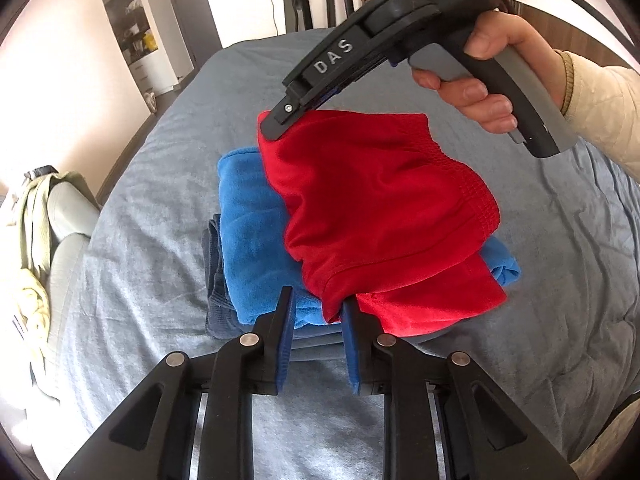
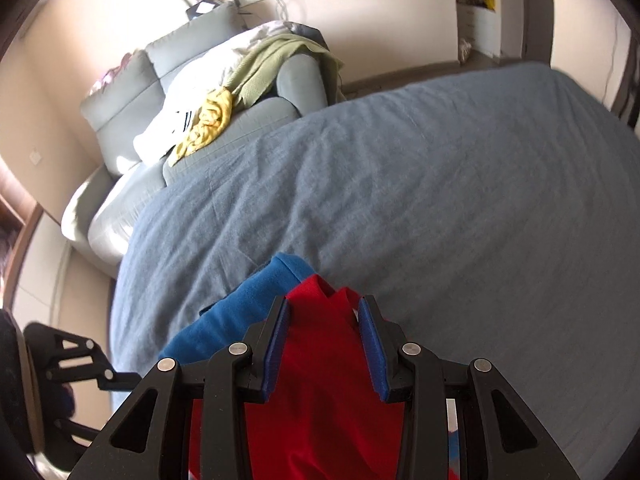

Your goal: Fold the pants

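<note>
I look down on a bed [image 1: 152,184] covered in grey-blue bedding. Near its middle sits a small stack of folded clothes: a dark navy garment [image 1: 216,280] at the bottom, a folded blue garment [image 1: 252,224] above it, and the red pants [image 1: 380,208] draped on top, rumpled and not lying flat.

My left hand-held gripper [image 1: 318,312] is at the near edge of the stack. Its jaws are spread a little, and the near corner of the red pants hangs between the blue pads without being pressed.

My right hand-held gripper [image 2: 324,312] is at the far corner of the red pants. Its jaws are apart, with a peaked fold of red fabric standing between the pads; I cannot tell whether the pads touch it. In the left wrist view a person's hand [image 1: 492,76] grips its handle.

Beside the bed stands a pale sofa [image 2: 132,92] piled with a green blanket [image 2: 276,60] and a yellow cloth [image 2: 208,124].
</note>
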A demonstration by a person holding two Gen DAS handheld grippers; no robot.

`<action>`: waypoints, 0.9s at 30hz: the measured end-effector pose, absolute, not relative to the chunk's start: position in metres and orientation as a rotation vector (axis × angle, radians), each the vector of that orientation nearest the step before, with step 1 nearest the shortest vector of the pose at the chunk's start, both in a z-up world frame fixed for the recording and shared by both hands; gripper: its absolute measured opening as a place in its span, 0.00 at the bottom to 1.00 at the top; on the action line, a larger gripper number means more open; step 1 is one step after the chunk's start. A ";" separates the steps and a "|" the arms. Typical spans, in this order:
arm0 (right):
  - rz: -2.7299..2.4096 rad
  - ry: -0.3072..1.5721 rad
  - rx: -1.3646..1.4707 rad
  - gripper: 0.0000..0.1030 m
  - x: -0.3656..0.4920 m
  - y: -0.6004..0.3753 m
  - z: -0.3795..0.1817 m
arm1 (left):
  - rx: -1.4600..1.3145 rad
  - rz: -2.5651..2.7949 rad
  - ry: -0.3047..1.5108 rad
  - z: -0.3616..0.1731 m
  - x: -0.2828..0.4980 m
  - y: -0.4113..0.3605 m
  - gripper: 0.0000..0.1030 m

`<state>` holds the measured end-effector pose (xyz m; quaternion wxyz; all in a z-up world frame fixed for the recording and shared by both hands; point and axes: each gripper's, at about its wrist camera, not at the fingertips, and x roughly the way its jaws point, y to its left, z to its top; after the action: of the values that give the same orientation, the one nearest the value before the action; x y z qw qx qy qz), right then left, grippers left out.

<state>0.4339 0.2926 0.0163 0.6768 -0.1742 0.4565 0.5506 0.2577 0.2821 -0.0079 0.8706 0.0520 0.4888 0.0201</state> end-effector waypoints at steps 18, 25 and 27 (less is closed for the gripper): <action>1.021 0.920 -0.327 0.04 0.444 0.292 0.013 | 0.108 0.099 1.073 -0.021 0.247 0.287 0.05; 0.952 0.891 -0.366 0.20 0.447 0.297 0.013 | 0.074 0.183 1.121 -0.024 0.242 0.303 0.11; 0.909 0.863 -0.376 0.40 0.447 0.295 0.019 | 0.049 0.226 1.118 -0.018 0.237 0.309 0.19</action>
<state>0.4472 0.2947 0.0191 0.7936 -0.1749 0.4013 0.4226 0.2372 0.3093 -0.0177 0.8415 0.0231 0.5291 0.1068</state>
